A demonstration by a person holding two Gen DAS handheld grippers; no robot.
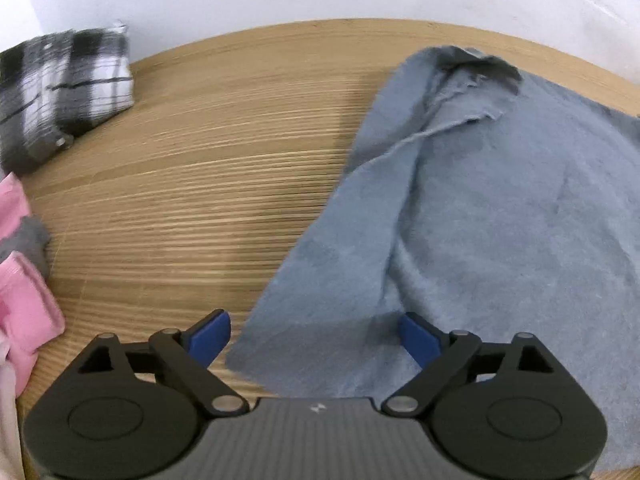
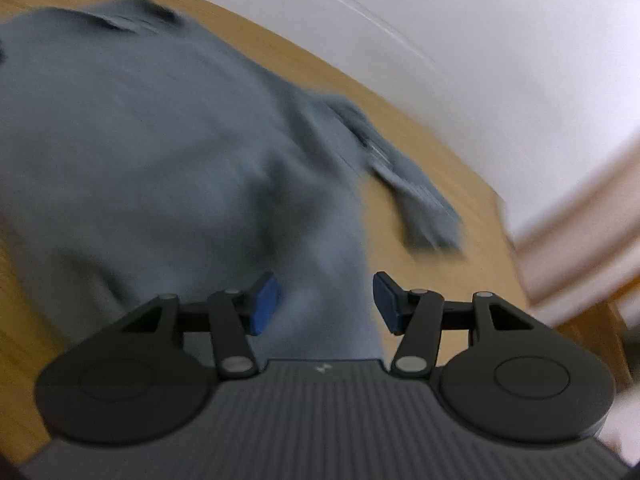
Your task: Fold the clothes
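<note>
Blue shirt (image 1: 500,208) lies spread over the table's (image 1: 208,184) right half, collar toward the far edge. Left gripper (image 1: 316,338) gapes wide over its near left hem, holding nothing; right gripper (image 2: 326,302) half-parted, empty, above the body. Pinch hem deep, both layers. Bare wood left gives room; plaid stack (image 1: 64,88) sits far-left corner, pink pile (image 1: 24,300) left edge.

Left gripper (image 1: 316,334) tilts downward, jaws spread wide; right gripper (image 2: 326,300), blurred, seems about half open.
</note>
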